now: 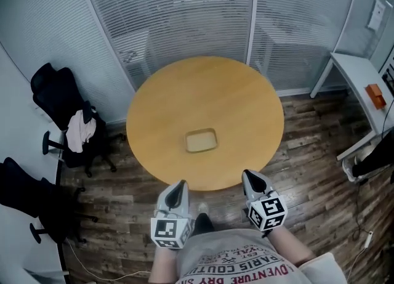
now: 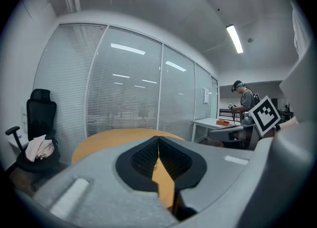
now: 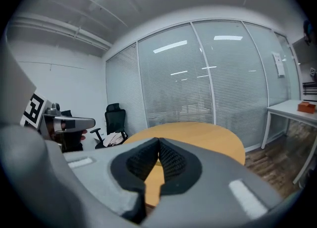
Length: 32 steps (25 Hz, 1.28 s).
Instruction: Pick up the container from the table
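A shallow, pale rectangular container [image 1: 201,140] lies on the round wooden table [image 1: 246,101], towards its near edge. My left gripper [image 1: 179,185] hovers just short of the table's near rim, left of the container, its jaws shut with nothing between them. My right gripper [image 1: 251,177] is level with it on the right, also shut and empty. In the left gripper view the black pads [image 2: 143,157] meet at the tips over the table [image 2: 119,137]. The right gripper view shows the pads [image 3: 173,160] closed above the tabletop [image 3: 208,135]; the container is hidden behind the jaws there.
Black office chairs [image 1: 58,101] stand left of the table, one with a cloth [image 1: 80,130] on it. A white desk [image 1: 363,85] with an orange object [image 1: 375,95] stands at the right. Glass walls with blinds [image 1: 184,12] close off the far side. Another person [image 2: 242,104] stands by the desk.
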Each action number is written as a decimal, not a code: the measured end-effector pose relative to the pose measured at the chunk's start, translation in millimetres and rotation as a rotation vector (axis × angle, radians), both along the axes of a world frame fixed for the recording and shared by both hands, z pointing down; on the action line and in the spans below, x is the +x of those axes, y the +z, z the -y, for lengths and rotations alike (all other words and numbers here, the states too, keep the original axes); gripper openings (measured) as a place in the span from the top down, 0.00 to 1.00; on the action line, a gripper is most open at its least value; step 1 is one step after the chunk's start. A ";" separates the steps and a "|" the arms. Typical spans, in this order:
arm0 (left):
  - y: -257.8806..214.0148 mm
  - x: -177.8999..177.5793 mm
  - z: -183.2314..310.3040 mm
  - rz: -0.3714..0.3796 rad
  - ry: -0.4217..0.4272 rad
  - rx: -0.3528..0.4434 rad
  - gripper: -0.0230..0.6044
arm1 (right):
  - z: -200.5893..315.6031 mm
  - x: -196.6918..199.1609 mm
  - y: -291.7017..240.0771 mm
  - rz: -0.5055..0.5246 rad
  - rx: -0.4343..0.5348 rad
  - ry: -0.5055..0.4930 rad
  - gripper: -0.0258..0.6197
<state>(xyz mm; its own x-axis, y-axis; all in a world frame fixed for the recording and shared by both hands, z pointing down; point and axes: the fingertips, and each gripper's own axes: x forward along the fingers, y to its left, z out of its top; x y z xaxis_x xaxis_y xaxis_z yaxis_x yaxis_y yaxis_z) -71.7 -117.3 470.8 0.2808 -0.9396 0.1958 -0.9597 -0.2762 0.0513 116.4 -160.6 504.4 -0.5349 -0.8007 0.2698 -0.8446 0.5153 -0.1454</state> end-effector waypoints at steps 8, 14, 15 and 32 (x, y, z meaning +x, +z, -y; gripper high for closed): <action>-0.8 -58.7 117.7 -0.027 0.059 0.003 0.95 | 104.6 -44.3 1.5 -0.022 -0.019 0.086 0.96; 10.7 -91.6 176.2 -0.032 0.106 -0.023 0.95 | 154.3 -75.5 22.1 -0.052 -0.094 0.100 0.96; 13.3 -95.6 184.4 -0.032 0.109 -0.030 0.95 | 160.7 -79.3 24.0 -0.060 -0.099 0.096 0.96; 51.6 -95.4 249.9 -0.043 0.004 -0.106 0.95 | 249.8 -90.8 141.6 -0.311 -0.411 -0.095 0.81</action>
